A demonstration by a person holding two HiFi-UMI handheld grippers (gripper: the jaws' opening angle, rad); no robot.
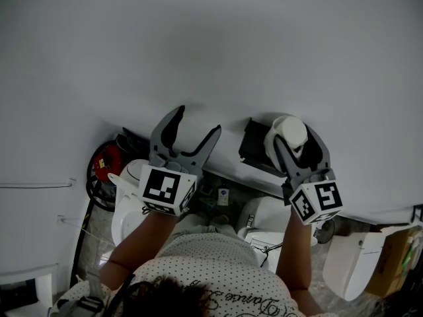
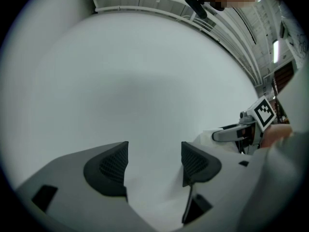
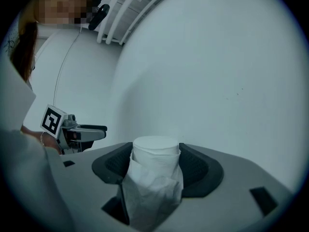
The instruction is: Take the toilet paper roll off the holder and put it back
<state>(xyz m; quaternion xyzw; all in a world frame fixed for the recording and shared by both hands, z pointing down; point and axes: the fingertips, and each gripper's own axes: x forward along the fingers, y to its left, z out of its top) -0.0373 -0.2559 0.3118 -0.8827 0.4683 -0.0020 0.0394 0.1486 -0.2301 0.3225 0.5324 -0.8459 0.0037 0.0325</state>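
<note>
The white toilet paper roll stands clamped between the jaws of my right gripper, held up close to the white wall. Just left of it, the black holder is fixed to that wall. In the right gripper view the roll fills the gap of the right gripper, both pads press on its sides, and a loose sheet hangs down in front. My left gripper is raised to the left of the holder, open and empty. In its own view the left gripper faces bare wall.
Below me stand white toilets and another white fixture at the right. A red object with black cables lies at the left by the wall. A cardboard box sits at the far right.
</note>
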